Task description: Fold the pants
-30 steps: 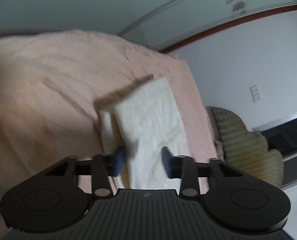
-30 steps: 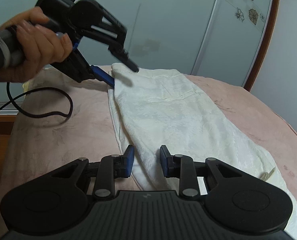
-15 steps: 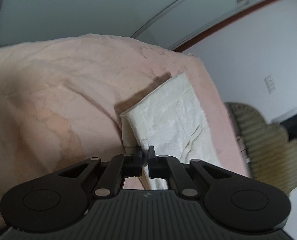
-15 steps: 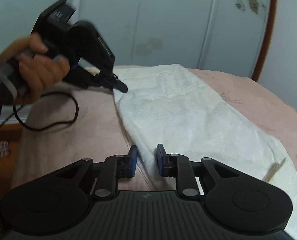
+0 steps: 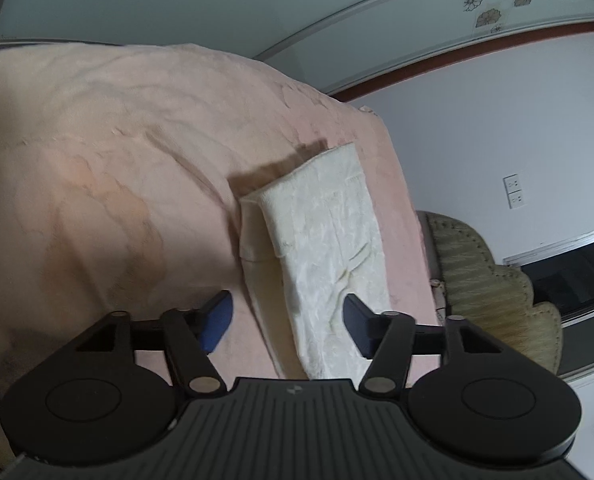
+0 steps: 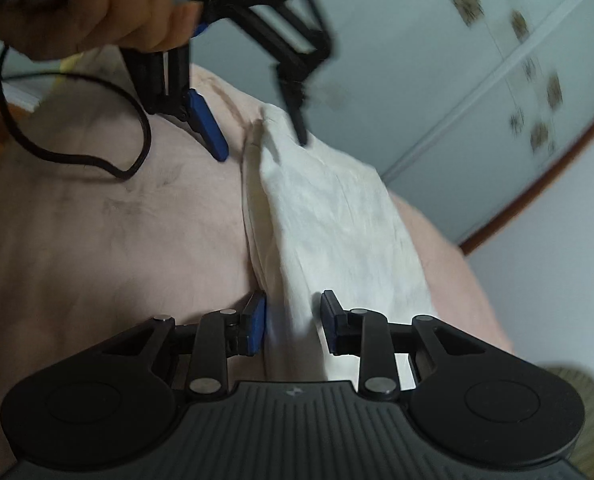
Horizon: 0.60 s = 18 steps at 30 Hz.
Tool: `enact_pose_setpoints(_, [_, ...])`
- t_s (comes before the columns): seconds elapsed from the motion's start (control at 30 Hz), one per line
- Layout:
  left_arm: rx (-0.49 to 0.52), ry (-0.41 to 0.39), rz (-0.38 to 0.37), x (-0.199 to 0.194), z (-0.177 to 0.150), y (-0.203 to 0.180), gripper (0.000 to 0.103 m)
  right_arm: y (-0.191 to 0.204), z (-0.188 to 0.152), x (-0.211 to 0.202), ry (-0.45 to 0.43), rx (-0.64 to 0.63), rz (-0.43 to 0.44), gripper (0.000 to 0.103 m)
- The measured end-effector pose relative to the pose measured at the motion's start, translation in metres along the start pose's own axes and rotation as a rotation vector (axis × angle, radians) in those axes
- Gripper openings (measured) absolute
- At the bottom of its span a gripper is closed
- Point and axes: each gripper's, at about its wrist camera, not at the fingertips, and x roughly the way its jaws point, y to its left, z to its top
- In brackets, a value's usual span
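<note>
Pink bed [image 5: 117, 168], pale closet doors behind. The left gripper [image 5: 287, 322] was pinched shut half a second ago, now it's wide open and holding nothing — so that fold's released. Pants [image 5: 329, 240] run mid-frame down between its jaws. The right gripper [image 6: 293, 322] is part-open too, cloth loose between.

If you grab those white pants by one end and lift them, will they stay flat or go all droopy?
Probably droopy. The pants show creases and soft layered edges, so the cloth looks thin and floppy. They likely weigh little. On the fuzzy pink blanket they would probably drag and bunch rather than slide when pushed.
</note>
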Motion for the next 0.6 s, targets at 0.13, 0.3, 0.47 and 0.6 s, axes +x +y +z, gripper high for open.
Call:
enact_pose_setpoints(0.13, [0.012,-0.003,-0.028,0.013,-0.003,-0.009,0.079,-0.036,0.002,0.009,-0.051,0.226,0.107,0.025])
enact_pose_setpoints(0.3, [0.033,0.01,-0.069,0.039,0.002,-0.023,0.079,-0.107,-0.024,0.005,-0.122,0.706,0.288,0.023])
enact_pose_setpoints(0.47, [-0.002,0.008,-0.081,0.065,0.018,-0.026,0.078,-0.145,-0.04,0.002,-0.176,0.868,0.524,0.027])
enact_pose_setpoints(0.6, [0.014,-0.001,-0.081,0.074,0.024,-0.031,0.077,-0.158,-0.042,0.03,-0.022,0.862,0.378,0.032])
